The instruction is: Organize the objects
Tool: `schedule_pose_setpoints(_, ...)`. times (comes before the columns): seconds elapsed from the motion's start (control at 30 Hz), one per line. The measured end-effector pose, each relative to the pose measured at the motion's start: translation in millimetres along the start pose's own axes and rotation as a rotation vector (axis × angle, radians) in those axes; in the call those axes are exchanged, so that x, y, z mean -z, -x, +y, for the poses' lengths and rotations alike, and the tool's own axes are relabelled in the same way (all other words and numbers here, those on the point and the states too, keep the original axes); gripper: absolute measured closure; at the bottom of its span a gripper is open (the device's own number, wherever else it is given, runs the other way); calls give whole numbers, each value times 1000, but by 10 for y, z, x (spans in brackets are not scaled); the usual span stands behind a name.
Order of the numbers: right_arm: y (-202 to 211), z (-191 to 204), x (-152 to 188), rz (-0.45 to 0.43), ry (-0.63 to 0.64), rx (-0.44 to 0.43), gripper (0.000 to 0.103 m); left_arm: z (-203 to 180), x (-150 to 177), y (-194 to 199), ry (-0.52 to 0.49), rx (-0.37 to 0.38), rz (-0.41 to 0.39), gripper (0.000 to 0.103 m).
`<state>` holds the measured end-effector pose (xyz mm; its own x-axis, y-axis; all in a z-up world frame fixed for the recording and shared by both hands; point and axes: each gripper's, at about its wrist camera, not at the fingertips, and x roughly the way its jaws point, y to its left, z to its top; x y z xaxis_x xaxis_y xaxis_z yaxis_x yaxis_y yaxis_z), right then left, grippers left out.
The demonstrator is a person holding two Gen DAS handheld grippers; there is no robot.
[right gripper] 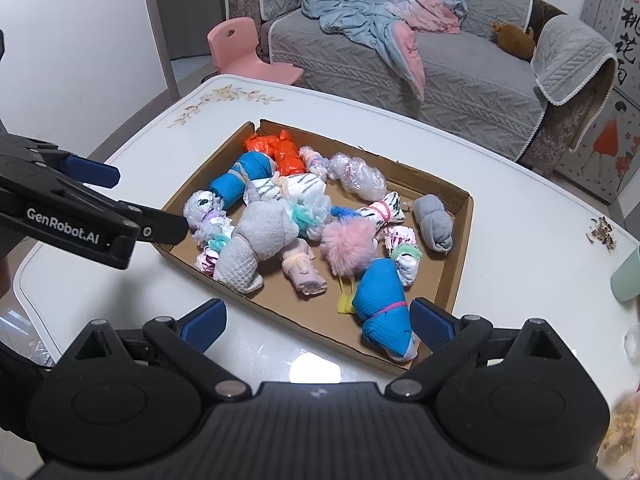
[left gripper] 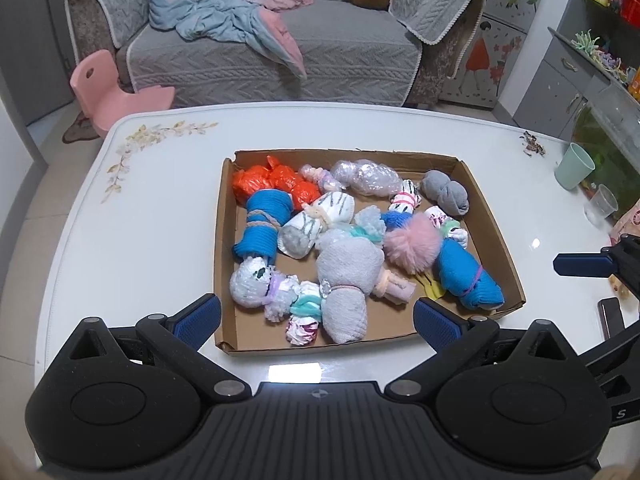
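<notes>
A shallow cardboard tray point(left gripper: 228, 248) point(right gripper: 460, 264) sits on the white table and holds several tied cloth bundles. Among them are an orange bundle point(left gripper: 272, 184) point(right gripper: 280, 152), blue rolls point(left gripper: 262, 224) point(left gripper: 468, 276) point(right gripper: 380, 308), a grey sock roll point(left gripper: 446, 192) point(right gripper: 434, 222), a pink pom-pom point(left gripper: 412, 246) point(right gripper: 346, 246) and a grey cloth bundle point(left gripper: 348, 280) point(right gripper: 260, 240). My left gripper point(left gripper: 318, 318) is open and empty above the tray's near edge. My right gripper point(right gripper: 318, 324) is open and empty at the tray's near right corner, its right pad beside the near blue roll.
The white table point(left gripper: 140, 220) has a green cup point(left gripper: 576, 166) and a clear cup point(left gripper: 602, 202) at its right edge. A grey sofa point(left gripper: 280, 52) with a blanket and a pink chair point(left gripper: 100, 88) stand beyond the table. Each gripper shows in the other's view: the right one point(left gripper: 592, 266), the left one point(right gripper: 92, 200).
</notes>
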<state>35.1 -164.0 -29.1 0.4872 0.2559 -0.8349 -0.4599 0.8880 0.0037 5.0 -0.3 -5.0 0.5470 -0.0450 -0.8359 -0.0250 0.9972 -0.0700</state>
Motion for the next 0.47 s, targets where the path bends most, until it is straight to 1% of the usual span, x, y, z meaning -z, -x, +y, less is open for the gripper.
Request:
schedule_pose_setpoints(0.07,-6,-1,9,2,-2,-4,5,15,8,23,2,30,-19,0)
schedule_pose_setpoints(0.1,-6,4,13,1,-1,-5,5,14,10,43,-1,32,-32,0)
schedule_pose_setpoints(0.27,-11,38,11,4,7,-11,5,-38,-5,62,-35,-2,-48,0)
schedule_pose_setpoints(0.33,-11,43,2,3,7,-12,5,-25,-19,56,-29,-6,-36,0)
schedule_pose_setpoints(0.47,-23,41,2,6,7,-11,5,3,-34,66,-23,-2,-40,0)
